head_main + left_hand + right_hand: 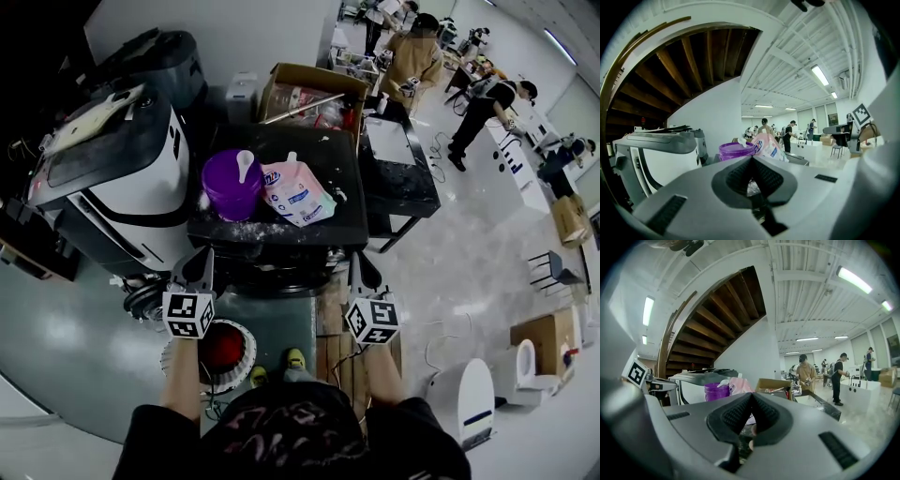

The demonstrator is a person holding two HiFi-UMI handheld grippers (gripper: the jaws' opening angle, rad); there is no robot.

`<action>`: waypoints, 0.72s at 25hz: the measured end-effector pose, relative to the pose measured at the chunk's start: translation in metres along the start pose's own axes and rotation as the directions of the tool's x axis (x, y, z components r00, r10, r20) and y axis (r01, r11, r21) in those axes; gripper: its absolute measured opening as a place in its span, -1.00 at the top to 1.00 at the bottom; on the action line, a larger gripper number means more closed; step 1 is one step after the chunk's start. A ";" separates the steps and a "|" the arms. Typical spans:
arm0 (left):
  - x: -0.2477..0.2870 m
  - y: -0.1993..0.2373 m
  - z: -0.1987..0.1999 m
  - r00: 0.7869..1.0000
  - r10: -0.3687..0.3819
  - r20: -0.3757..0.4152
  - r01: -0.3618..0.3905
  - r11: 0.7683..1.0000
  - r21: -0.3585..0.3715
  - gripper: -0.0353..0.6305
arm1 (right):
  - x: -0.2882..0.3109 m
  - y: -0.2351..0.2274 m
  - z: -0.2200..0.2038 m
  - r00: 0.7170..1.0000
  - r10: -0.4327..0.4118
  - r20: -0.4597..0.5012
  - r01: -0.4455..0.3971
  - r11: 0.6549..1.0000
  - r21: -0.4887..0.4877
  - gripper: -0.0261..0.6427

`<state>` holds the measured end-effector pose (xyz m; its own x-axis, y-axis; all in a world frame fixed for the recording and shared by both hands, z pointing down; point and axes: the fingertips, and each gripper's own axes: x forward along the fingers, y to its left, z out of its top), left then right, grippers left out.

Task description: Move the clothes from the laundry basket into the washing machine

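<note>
Jaws clenched on nothing: left gripper [202,258] and right gripper [359,259] level before the counter [319,155]. Below, laundry basket [247,357] holding red garment [223,347], likely next.

Round white laundry basket [247,339] upright on grey floor, lower left of head view; red clothes [223,349] bundled inside.
</note>
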<state>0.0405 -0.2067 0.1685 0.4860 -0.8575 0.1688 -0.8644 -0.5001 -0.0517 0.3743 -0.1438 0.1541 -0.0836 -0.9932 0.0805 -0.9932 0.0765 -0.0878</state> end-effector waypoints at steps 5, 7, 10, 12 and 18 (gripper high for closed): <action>-0.004 0.011 0.010 1.000 0.004 0.027 -0.004 1.000 -0.002 0.86 | -0.001 0.000 0.013 1.000 -0.014 0.017 0.014 1.000 -0.007 0.91; -0.006 0.011 0.013 0.999 -0.001 0.034 0.000 1.000 0.006 0.86 | -0.003 -0.001 0.013 1.000 -0.023 0.016 0.023 1.000 -0.005 0.91; -0.008 0.012 0.017 0.999 0.003 0.041 -0.004 1.000 0.018 0.86 | -0.004 -0.001 0.014 0.999 -0.034 0.016 0.034 0.999 0.000 0.91; -0.009 0.013 0.019 0.999 0.011 0.045 -0.012 1.000 0.022 0.86 | -0.005 0.001 0.016 0.999 -0.032 0.016 0.032 0.999 -0.003 0.91; -0.011 0.016 0.019 0.999 0.033 0.039 -0.033 0.999 0.000 0.86 | -0.006 -0.002 0.016 0.999 -0.054 0.004 0.054 0.999 -0.005 0.91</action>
<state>0.0233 -0.2075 0.1472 0.4621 -0.8774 0.1286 -0.8799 -0.4718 -0.0573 0.3783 -0.1399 0.1375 -0.0294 -0.9963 0.0809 -0.9967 0.0231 -0.0780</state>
